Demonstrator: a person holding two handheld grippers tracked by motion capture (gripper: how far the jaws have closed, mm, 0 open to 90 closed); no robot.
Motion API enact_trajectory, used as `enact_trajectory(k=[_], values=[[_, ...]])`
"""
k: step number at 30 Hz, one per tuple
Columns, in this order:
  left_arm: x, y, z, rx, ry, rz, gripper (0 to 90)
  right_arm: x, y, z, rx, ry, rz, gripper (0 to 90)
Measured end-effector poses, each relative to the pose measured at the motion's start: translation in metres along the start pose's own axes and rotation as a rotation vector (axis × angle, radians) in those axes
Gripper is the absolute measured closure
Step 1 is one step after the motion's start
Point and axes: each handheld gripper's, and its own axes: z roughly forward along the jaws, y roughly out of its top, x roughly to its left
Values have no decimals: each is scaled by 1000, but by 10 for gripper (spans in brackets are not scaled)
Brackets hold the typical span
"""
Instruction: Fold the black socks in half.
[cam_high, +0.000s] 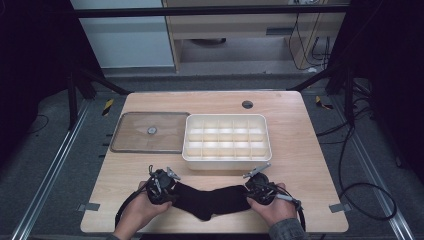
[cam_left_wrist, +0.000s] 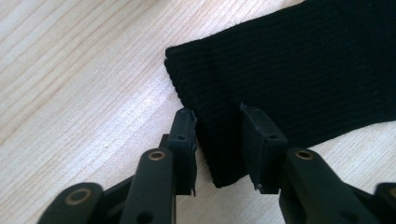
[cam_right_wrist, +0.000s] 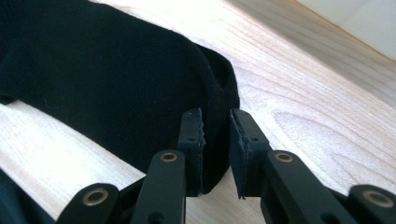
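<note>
A black sock (cam_high: 212, 200) lies flat along the table's near edge, its heel bulging toward me. The left gripper (cam_high: 176, 196) is at the sock's left end. In the left gripper view its jaws (cam_left_wrist: 218, 116) straddle the near corner of the ribbed cuff (cam_left_wrist: 289, 70); the fabric lies flat between them and is not bunched. The right gripper (cam_high: 248, 196) is at the sock's right end. In the right gripper view its jaws (cam_right_wrist: 216, 116) stand close together with the rounded toe (cam_right_wrist: 93, 79) filling the narrow gap between the pads. A hand holds each gripper.
A white box (cam_high: 226, 162) divided into several small compartments stands mid-table just beyond the sock. Left of it lies a flat clear lid (cam_high: 131, 132) with a small knob. A round cable hole (cam_high: 247, 104) sits near the far edge. The table's front edge is close behind the hands.
</note>
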Motion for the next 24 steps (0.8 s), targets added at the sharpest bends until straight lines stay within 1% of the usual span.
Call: enact_trajectory(k=[2,4,8,9,12,14,15,16,19,21,24], values=[[0,0,0,5,-8,8,701,0,1,-2,-9,-1,-1,757],[1,0,0,2,-17,12,719,-1,1,-3,-18,0,10,739],[0,1,0,5,-19,20,756,-1,0,-4,-19,-11,6,636],[0,1,0,5,-18,20,761,-2,0,-4,-24,-17,17,622],[-2,0,0,-4,-8,25,769,-4,-2,-1,-17,-18,21,574],[-2,-1,0,-8,-9,29,775,-3,-1,1,-1,-19,15,596],[-2,-1,0,-10,-10,29,779,-3,-1,2,1,-19,16,668],[-2,-2,0,-13,-14,27,783,-2,-1,3,7,-15,12,713],[-1,-3,0,-23,-18,27,792,1,1,6,29,-5,-4,801],[-2,-4,0,-34,-15,32,795,2,2,4,21,-3,-22,835],[-1,-7,0,-58,-21,20,798,3,1,3,16,-4,-20,843]])
